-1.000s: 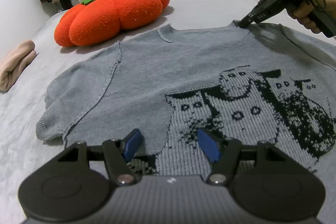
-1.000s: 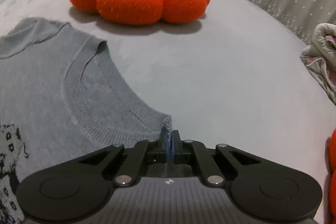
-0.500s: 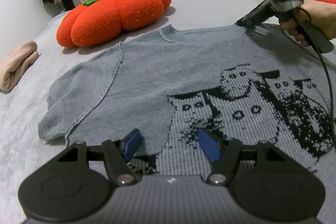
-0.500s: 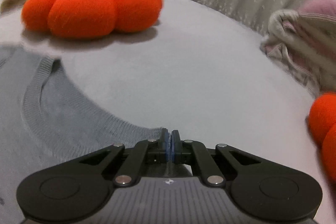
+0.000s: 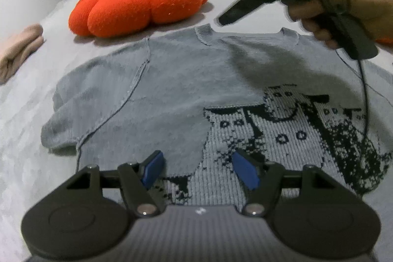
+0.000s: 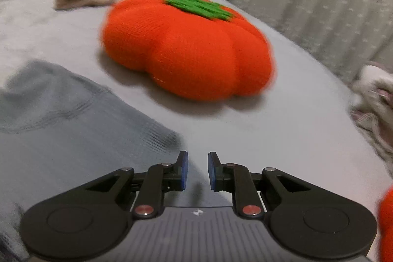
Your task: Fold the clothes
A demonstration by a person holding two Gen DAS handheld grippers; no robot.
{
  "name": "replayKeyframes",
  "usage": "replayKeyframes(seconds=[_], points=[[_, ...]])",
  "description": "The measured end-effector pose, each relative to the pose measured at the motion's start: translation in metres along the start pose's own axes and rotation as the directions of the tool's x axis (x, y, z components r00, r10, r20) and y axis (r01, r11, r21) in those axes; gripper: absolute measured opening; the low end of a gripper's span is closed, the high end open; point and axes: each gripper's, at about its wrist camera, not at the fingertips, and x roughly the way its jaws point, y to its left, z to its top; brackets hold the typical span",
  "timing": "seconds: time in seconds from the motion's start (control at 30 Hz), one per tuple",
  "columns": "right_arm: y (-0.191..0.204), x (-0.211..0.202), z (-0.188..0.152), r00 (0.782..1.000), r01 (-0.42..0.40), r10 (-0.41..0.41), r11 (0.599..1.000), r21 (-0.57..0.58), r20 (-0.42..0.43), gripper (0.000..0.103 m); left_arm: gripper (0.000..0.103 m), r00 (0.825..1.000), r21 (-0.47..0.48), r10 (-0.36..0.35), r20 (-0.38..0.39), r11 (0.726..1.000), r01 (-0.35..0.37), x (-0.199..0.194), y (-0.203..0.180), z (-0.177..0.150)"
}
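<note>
Grey sweater (image 5: 184, 90): lying flat, unfolded, beyond left gripper (image 5: 199, 170), jaws gaping; right gripper (image 6: 197, 170) hovering parted, empty; all folds remaining.

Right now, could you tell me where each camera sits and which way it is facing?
Left wrist: on the left gripper, jaws open, low over the hem of the grey sweater, looking toward its collar; the person's hand and the right gripper show.
Right wrist: on the right gripper, jaws open, above the bed beside the collar, facing the pumpkin cushion.
Shared: sweater, cushion, beige cloth.
</note>
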Motion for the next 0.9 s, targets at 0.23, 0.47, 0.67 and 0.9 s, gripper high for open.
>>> replayKeyframes(seconds=[0.23,0.47,0.67,0.9], points=[[0.040,0.045,0.019,1.000,-0.014,0.015,1.000,0.025,-0.017,0.017,0.066,0.999,-0.041,-0.037,-0.025,0.998,0.036,-0.002,0.011,-0.001],[0.046,0.072,0.032,0.995,0.092,-0.089,0.994,0.062,-0.050,0.017,0.067,0.997,-0.081,-0.061,-0.047,0.995,0.058,-0.008,0.022,-0.002],[0.055,0.084,0.042,0.985,0.158,-0.155,0.986,0.043,-0.075,0.017,0.067,0.995,-0.183,-0.079,-0.064,0.981,0.066,-0.012,0.047,0.001],[0.075,0.058,0.049,0.991,0.131,-0.130,0.988,0.080,-0.013,0.017,0.067,0.989,-0.325,-0.117,-0.087,0.942,0.083,-0.014,0.080,0.000]])
